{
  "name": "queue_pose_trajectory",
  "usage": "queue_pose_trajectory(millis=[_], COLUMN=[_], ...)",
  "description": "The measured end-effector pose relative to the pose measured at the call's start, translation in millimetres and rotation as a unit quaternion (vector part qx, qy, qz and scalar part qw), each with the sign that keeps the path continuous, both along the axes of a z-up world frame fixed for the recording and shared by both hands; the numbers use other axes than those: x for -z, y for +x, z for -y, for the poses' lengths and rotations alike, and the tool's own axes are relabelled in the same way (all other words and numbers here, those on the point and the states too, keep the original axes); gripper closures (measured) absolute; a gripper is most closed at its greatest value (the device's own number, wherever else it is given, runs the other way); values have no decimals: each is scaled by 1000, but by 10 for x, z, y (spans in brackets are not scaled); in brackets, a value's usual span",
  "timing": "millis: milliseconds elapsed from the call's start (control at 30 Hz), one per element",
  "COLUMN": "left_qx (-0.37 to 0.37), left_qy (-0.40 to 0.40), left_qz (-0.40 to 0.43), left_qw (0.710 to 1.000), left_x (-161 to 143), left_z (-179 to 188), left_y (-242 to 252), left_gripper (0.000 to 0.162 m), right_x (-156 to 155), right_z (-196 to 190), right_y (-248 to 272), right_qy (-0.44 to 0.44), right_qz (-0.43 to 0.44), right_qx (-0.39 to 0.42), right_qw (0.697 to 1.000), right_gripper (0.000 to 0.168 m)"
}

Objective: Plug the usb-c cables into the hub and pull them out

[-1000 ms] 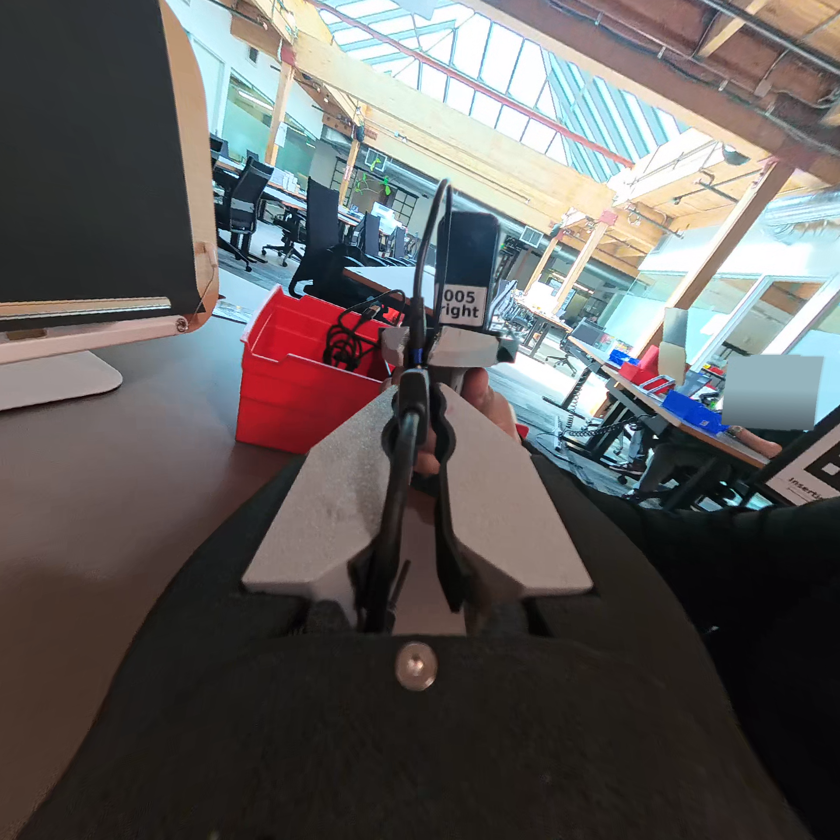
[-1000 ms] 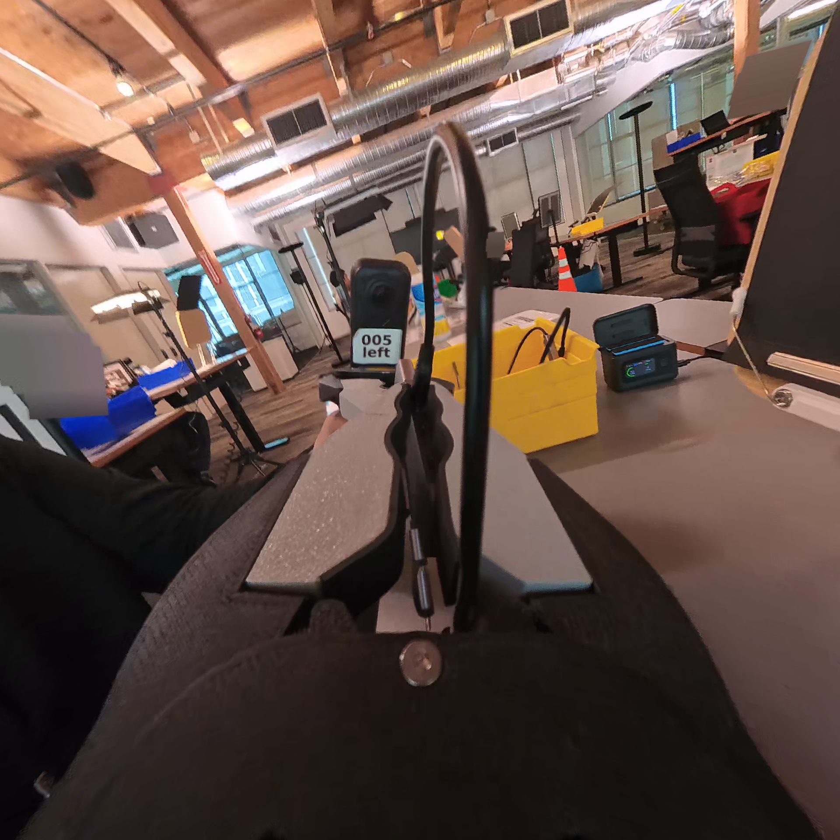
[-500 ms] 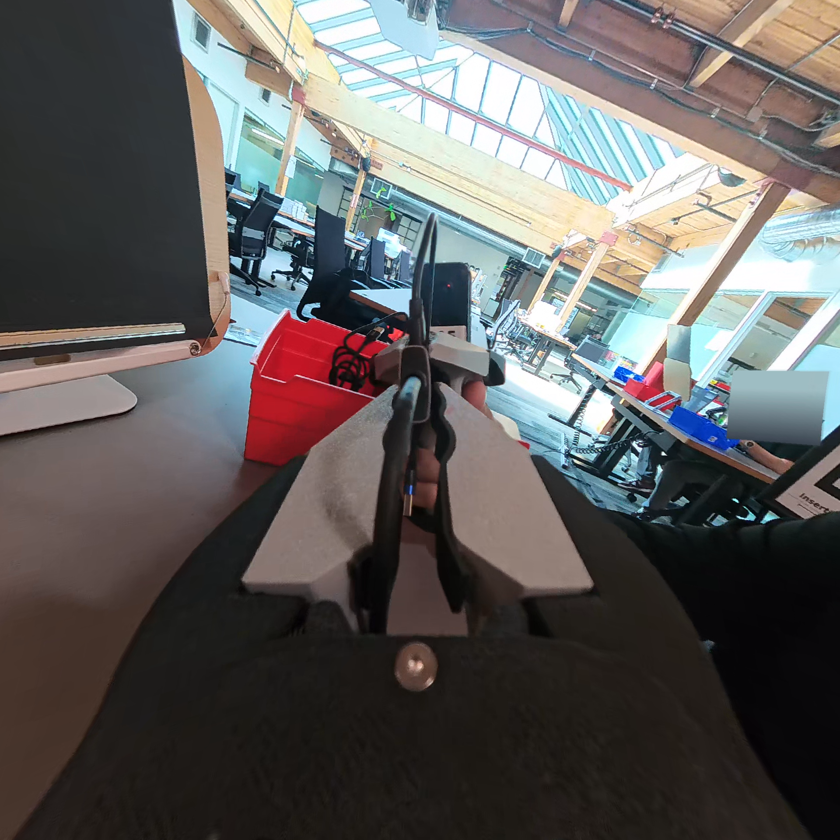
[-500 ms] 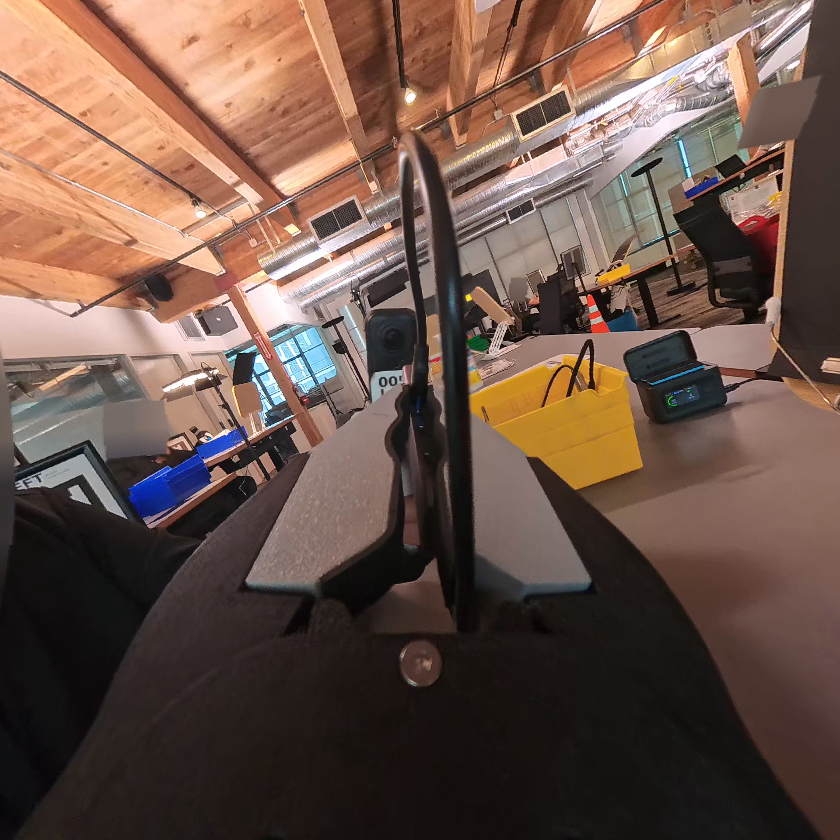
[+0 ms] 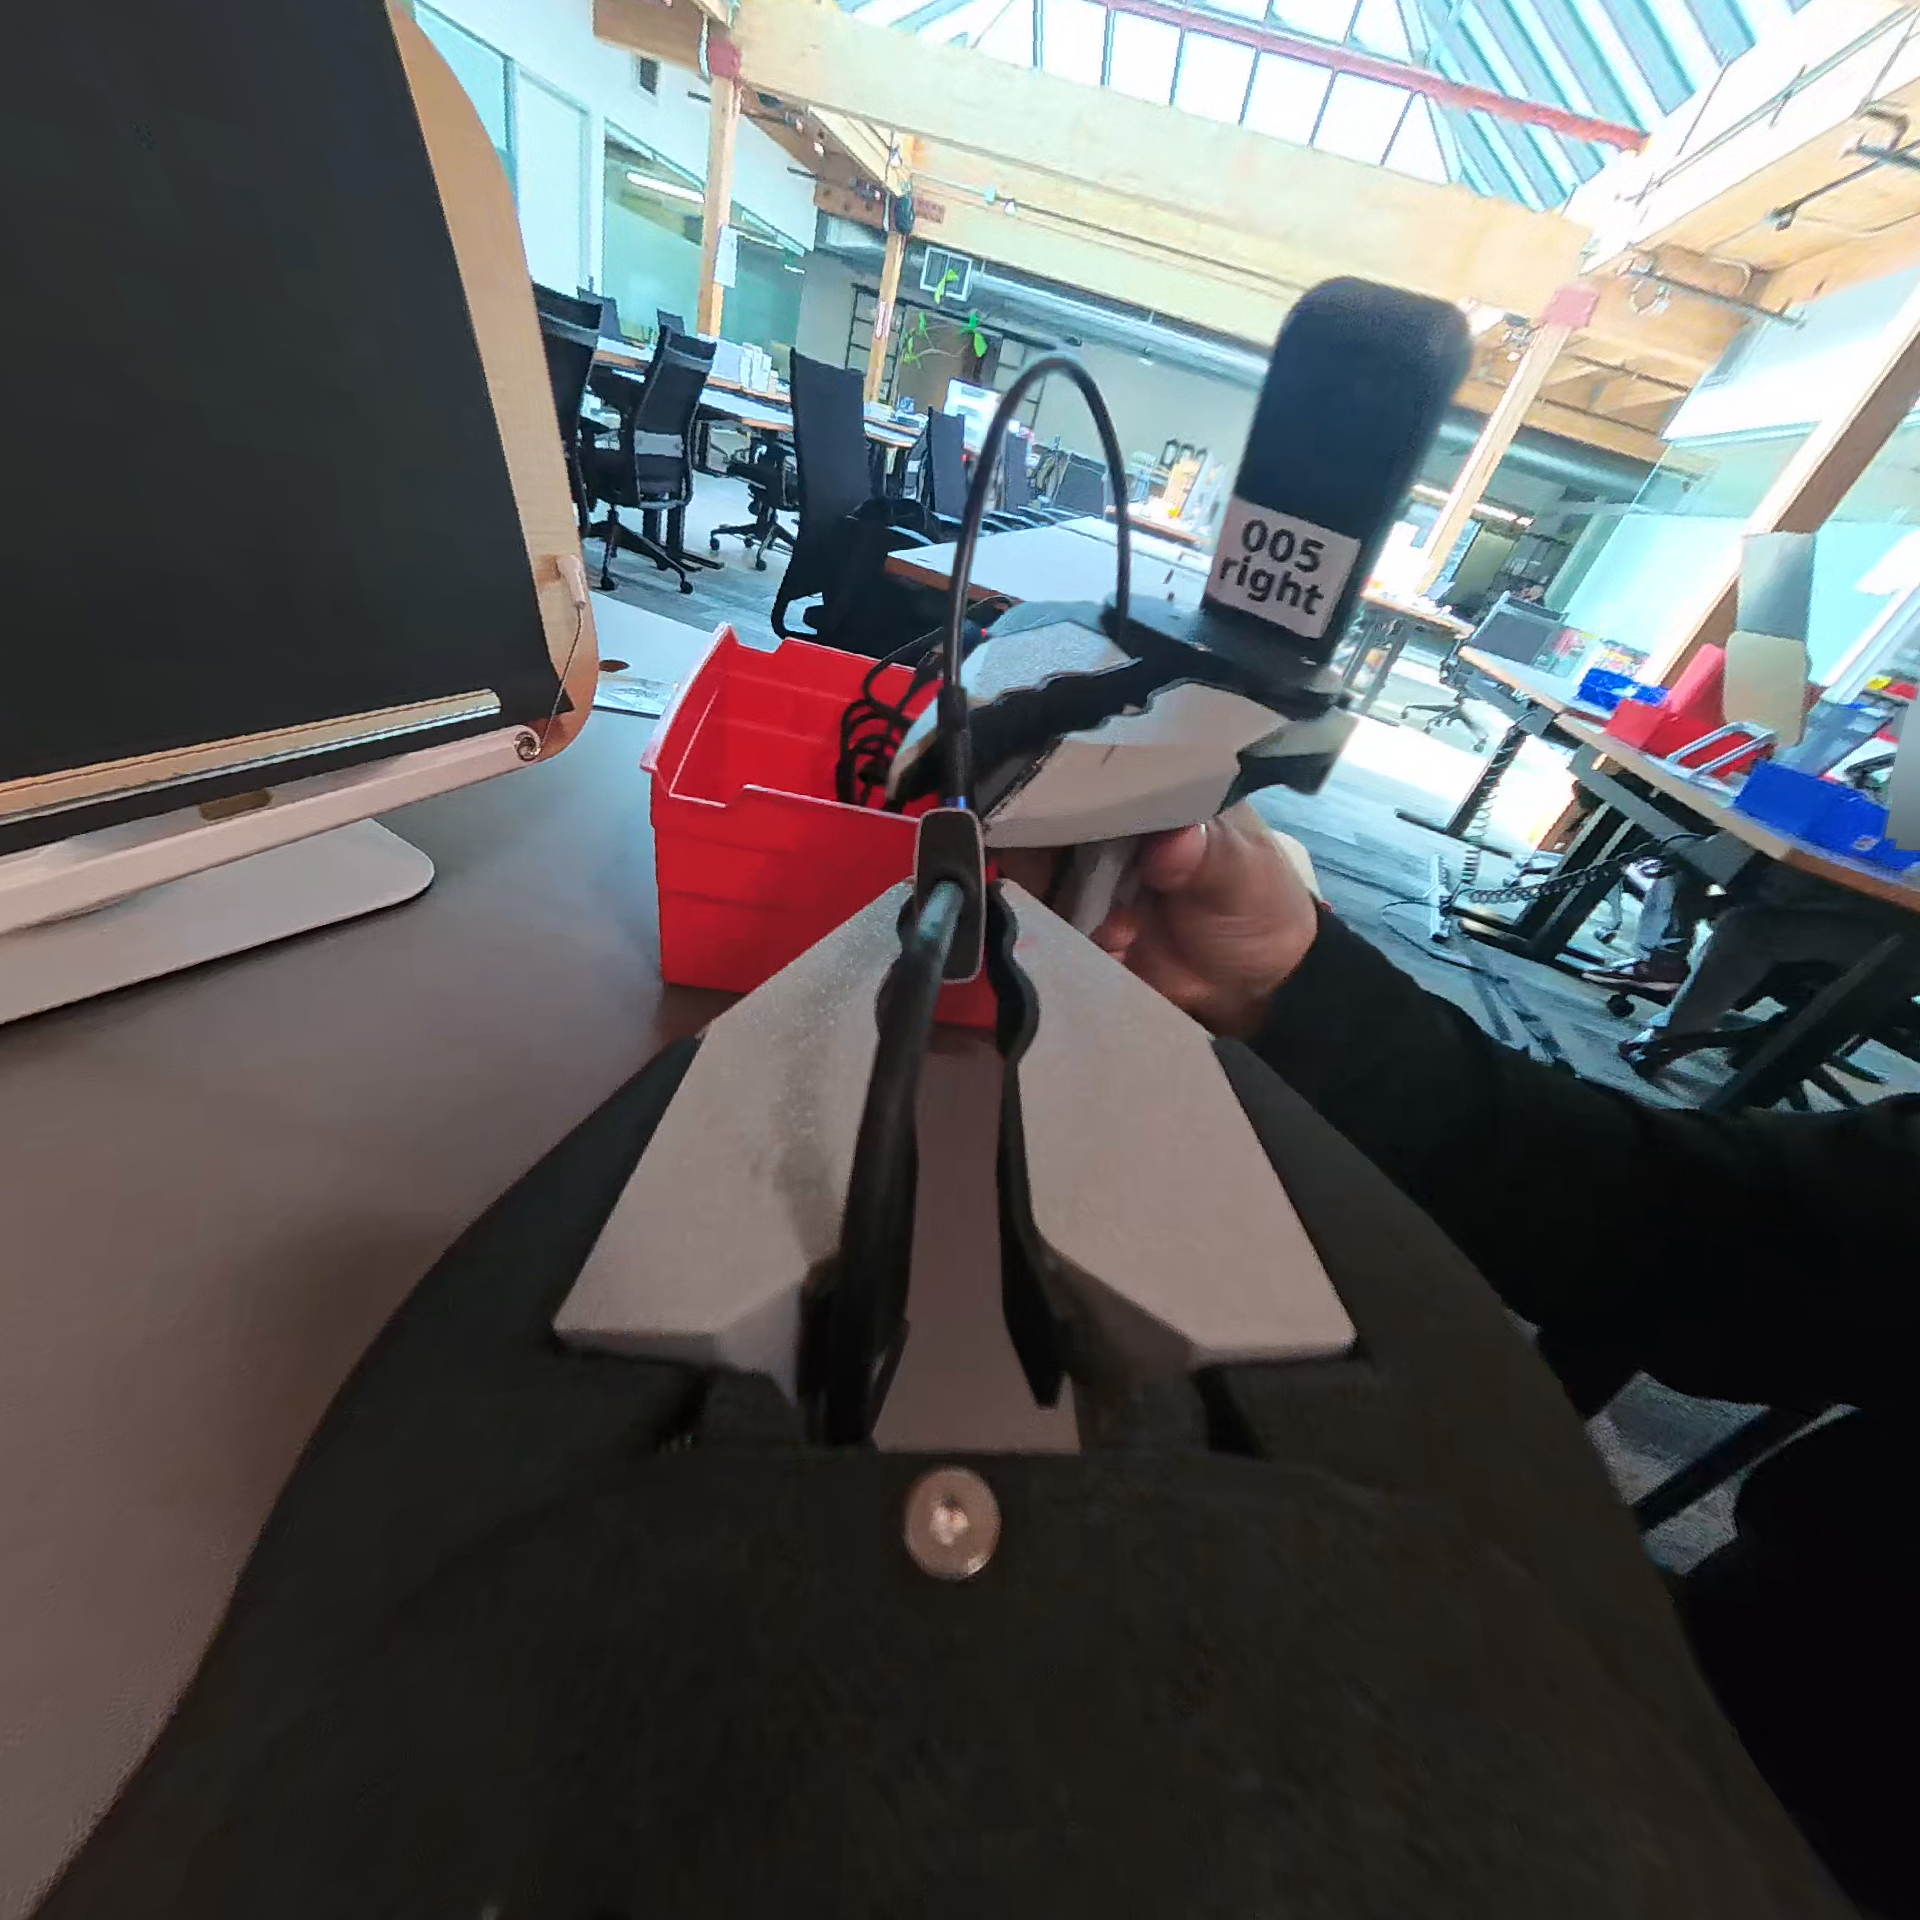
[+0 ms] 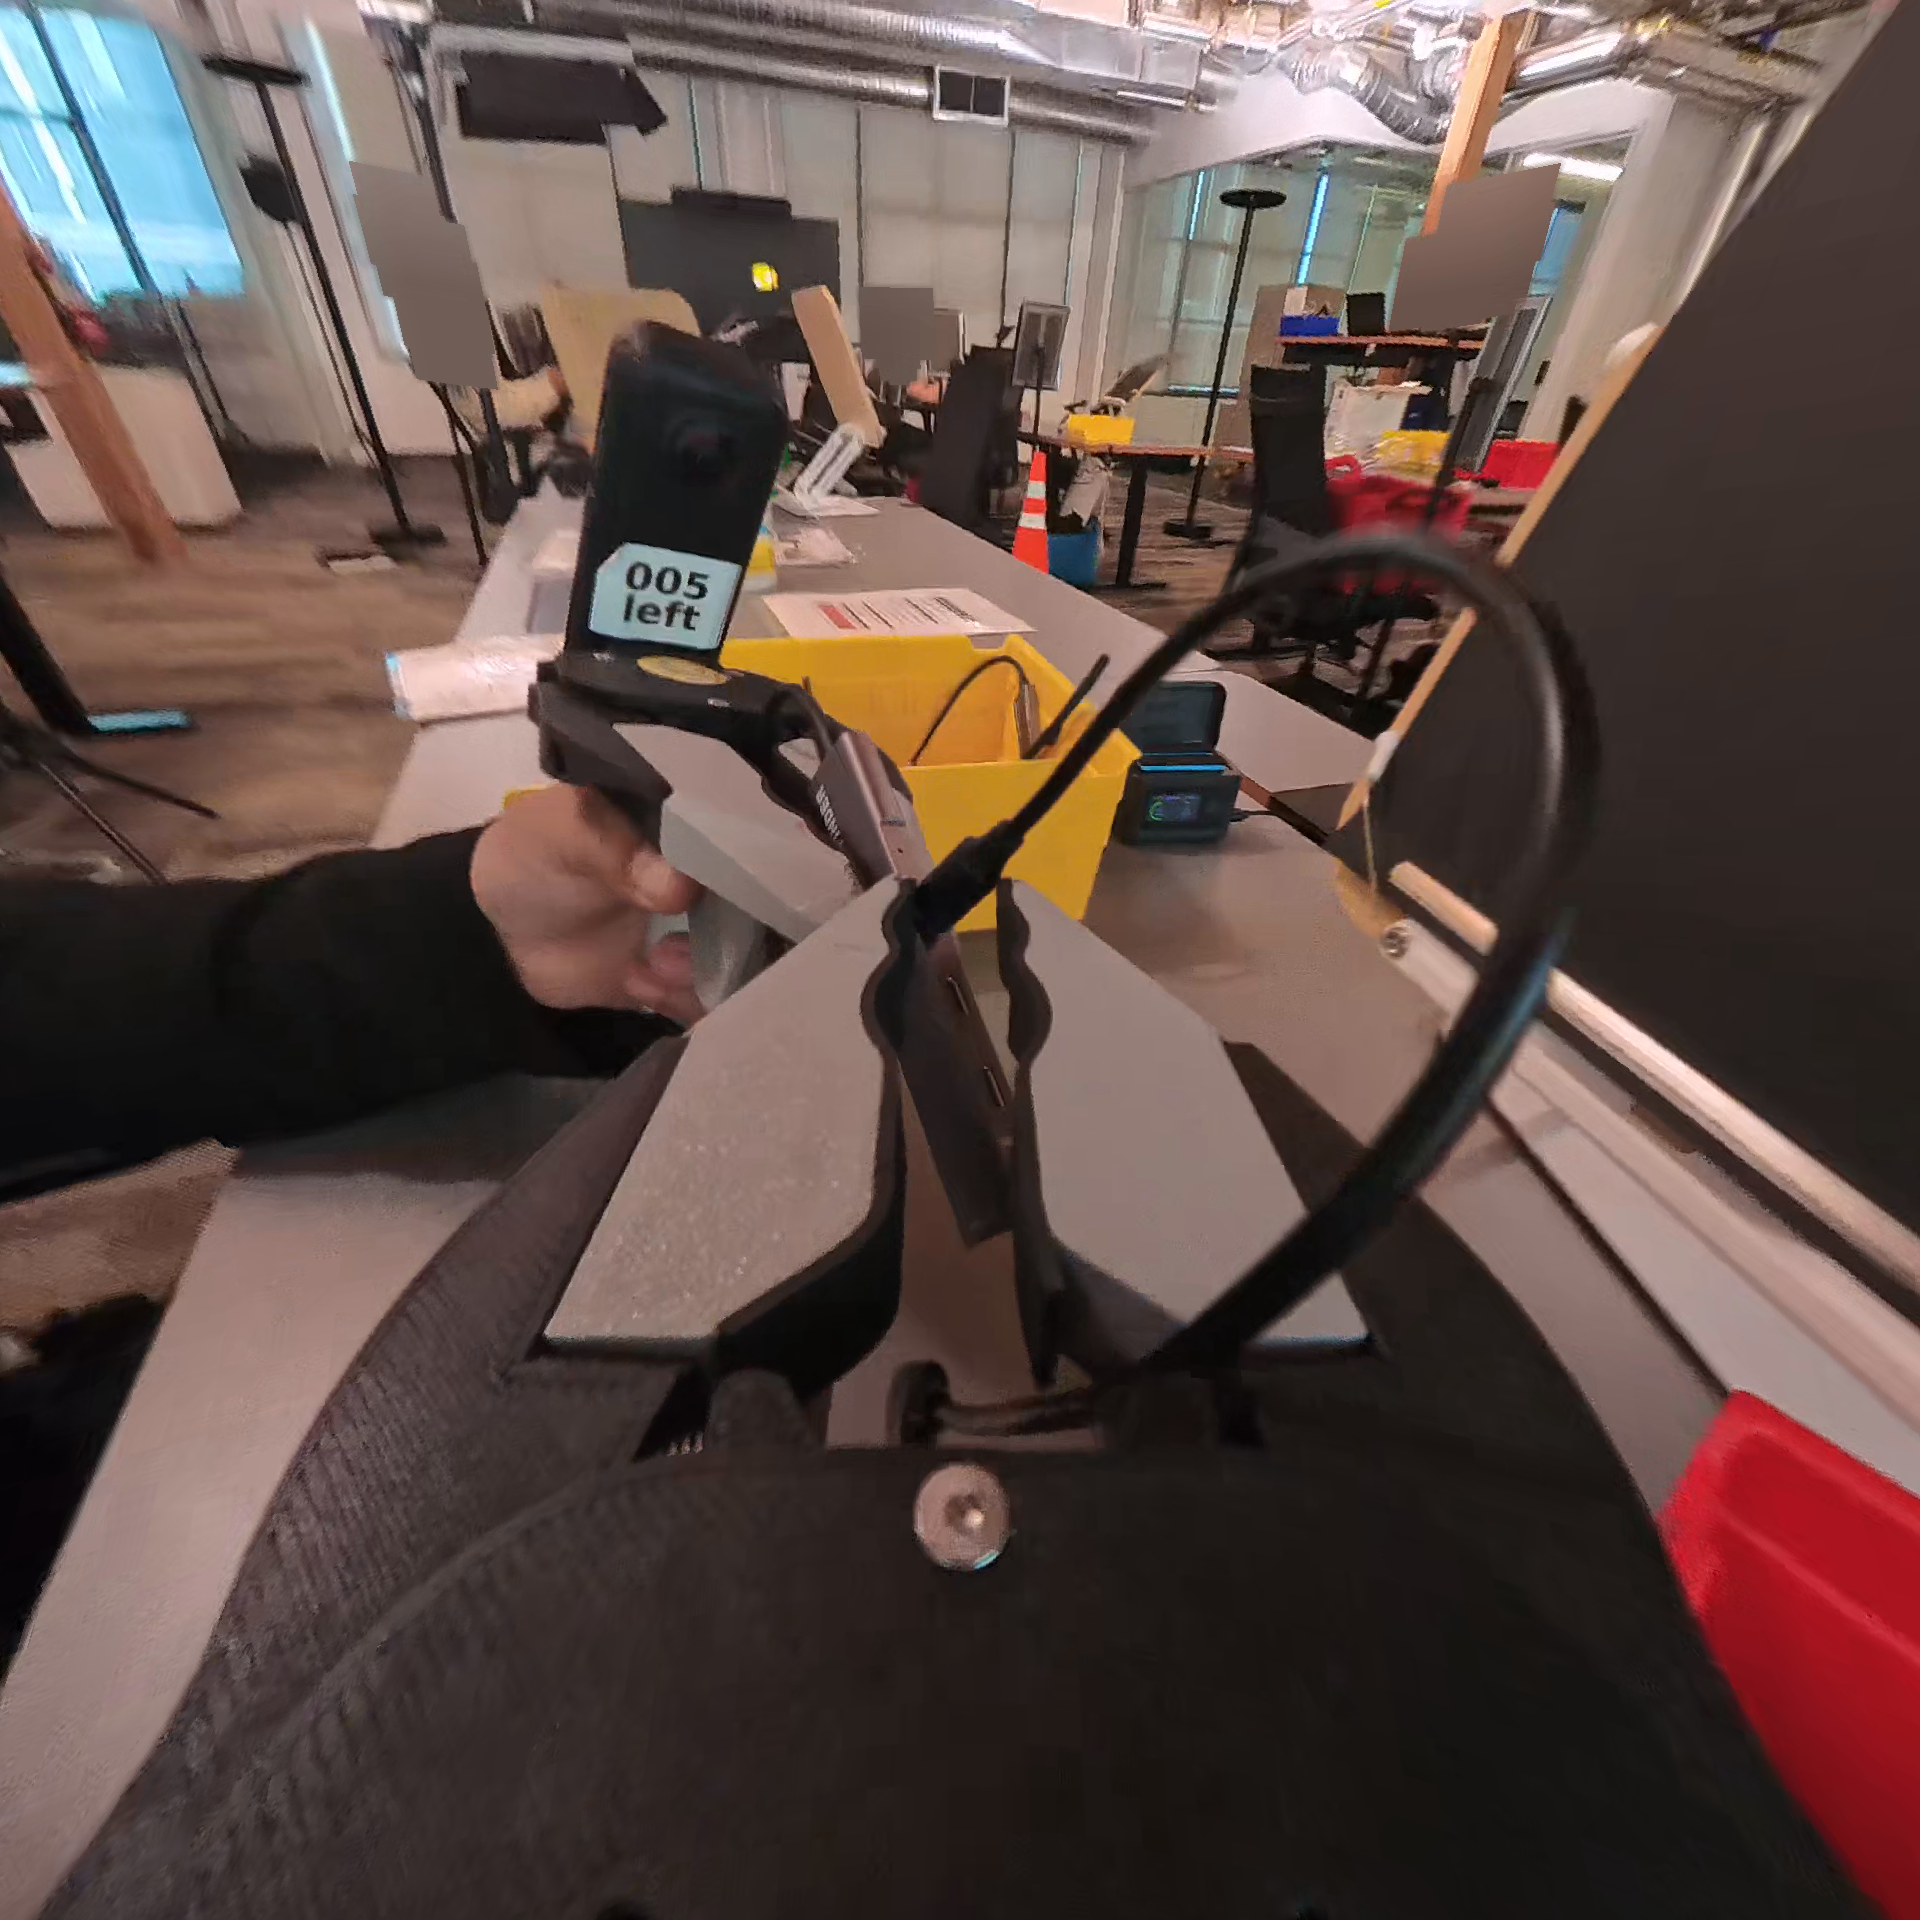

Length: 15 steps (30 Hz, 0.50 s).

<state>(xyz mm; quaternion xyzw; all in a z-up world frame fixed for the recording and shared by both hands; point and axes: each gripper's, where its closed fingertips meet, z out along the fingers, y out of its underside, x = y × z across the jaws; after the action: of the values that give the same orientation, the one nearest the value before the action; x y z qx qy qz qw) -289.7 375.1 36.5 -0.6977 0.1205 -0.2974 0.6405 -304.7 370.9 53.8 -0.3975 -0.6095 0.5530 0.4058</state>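
Above table: two tools, one hub, one cable.

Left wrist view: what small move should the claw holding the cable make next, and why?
Probably ease the right claw straight toward the hub in the left claw: the plug meets the hub's end, but its blue tip shows, so it looks unseated.

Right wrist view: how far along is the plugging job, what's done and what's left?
Done: the left tongs grip the hub, and the right tongs grip the usb-c cable.
In hand: the cable's plug sits at the hub's edge; I cannot tell whether it is seated.
Left: probably finishing this plug-in and pull-out. Other hub ports look empty, and more cables lie in the red bin.
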Motion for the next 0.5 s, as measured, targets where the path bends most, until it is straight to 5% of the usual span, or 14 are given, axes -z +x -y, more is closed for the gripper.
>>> queue_pose_trajectory(millis=[333,500], left_qx=[98,92], left_qy=[-28,-31], left_qz=[124,117], left_qw=[987,988], left_x=[-80,-53], left_z=[119,106], left_y=[47,38], left_gripper=[155,155], right_x=[-48,-18], right_z=[109,93], right_y=[49,37], right_qy=[15,28], right_qz=[-14,-8], right_qx=[-26,-18], right_qw=[999,999], right_gripper=[160,159])
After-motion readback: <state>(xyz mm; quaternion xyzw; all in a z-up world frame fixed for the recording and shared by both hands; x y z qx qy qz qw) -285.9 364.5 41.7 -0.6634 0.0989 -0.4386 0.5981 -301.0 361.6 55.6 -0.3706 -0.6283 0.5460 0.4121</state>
